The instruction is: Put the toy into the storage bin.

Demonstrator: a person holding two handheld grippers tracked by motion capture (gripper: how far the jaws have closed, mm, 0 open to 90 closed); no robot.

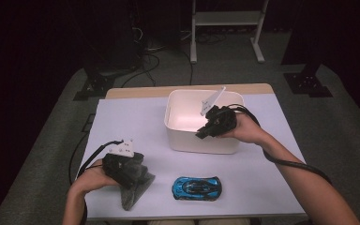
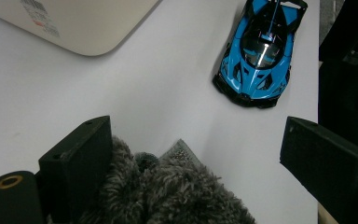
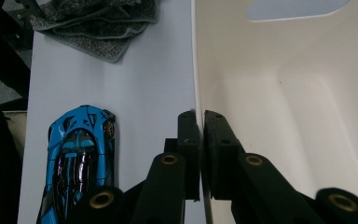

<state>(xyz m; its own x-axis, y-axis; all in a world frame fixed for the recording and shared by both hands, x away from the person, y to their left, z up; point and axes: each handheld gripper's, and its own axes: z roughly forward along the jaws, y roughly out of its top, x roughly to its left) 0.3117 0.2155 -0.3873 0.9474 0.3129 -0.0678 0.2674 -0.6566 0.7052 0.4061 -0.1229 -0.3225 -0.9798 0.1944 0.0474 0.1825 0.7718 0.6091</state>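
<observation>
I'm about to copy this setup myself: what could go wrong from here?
The right gripper pinches only the thin wall of the white bin, so the bin could tip or slip if pulled. The grey cloth lies between the left gripper's open jaws, ungripped; lifting now may leave it behind. The blue toy car sits near the table edge and could roll off.

The right gripper (image 3: 201,122) has its black jaws clamped on the near wall of the white bin (image 3: 279,93), one jaw inside, one outside. Left of it, the blue toy car (image 3: 79,158) sits on the table (image 3: 144,84); a grey cloth (image 3: 98,23) lies beyond.
</observation>
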